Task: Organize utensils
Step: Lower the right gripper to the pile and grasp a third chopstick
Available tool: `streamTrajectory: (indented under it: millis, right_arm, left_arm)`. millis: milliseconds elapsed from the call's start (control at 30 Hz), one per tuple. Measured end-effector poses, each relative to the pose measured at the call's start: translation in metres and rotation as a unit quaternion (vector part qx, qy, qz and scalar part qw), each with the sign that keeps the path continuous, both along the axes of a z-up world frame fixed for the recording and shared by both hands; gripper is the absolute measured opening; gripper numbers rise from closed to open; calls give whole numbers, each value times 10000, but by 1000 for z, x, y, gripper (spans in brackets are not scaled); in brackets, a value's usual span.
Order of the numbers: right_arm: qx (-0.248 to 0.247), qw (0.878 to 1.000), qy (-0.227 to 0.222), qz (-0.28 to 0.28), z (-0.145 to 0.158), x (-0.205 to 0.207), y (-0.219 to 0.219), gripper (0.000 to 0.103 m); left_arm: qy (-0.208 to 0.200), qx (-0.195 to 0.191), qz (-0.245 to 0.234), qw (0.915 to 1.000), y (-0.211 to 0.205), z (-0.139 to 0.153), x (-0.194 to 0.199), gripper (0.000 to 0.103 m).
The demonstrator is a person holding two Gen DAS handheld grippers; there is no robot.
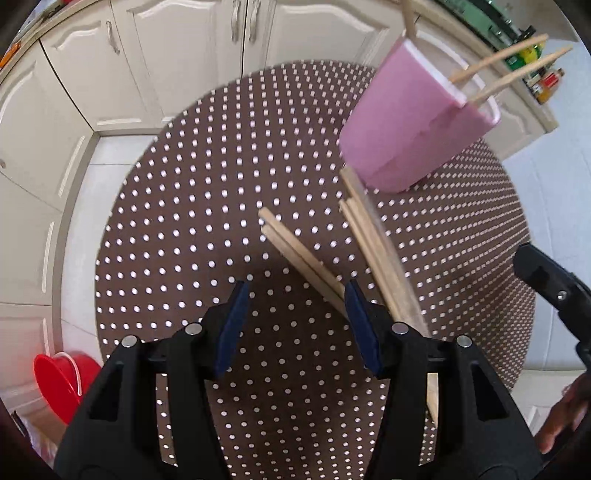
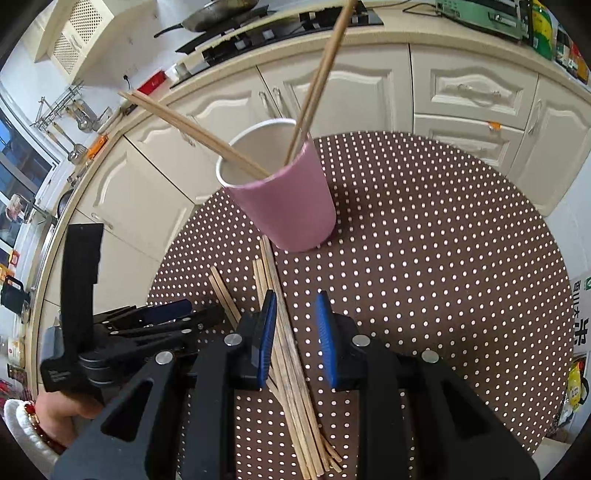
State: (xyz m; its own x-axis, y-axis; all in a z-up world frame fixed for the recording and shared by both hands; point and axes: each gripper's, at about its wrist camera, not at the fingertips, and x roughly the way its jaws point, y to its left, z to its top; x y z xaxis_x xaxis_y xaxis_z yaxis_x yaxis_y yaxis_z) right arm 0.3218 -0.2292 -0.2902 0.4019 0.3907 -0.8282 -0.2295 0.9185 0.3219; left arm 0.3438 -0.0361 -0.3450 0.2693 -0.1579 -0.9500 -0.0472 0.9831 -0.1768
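Observation:
A pink cup stands on the round brown dotted table, with several wooden chopsticks leaning out of it. More chopsticks lie loose in front of it: one pair and a longer bundle. My left gripper hangs open over the pair; its right pad is over their near ends and nothing is gripped. My right gripper stands open with a narrow gap just above the bundle, which runs under its left pad. Its pads press on nothing.
White kitchen cabinets curve around behind the table. A red basin sits on the floor at the lower left. A stove with a pan is on the counter. A person's hand holds the left gripper.

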Motion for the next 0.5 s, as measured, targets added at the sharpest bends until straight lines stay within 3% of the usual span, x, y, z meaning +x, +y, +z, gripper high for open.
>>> streamTrajectory:
  millis: [67, 500]
  right_arm:
    - [11, 10000, 58, 23, -4, 2, -1, 21]
    - [-25, 9986, 401, 331, -23, 20, 11, 21]
  left_arm:
    - [86, 189, -4, 9998, -3, -8, 2, 53]
    - [128, 462, -106, 9988, -12, -15, 12, 53]
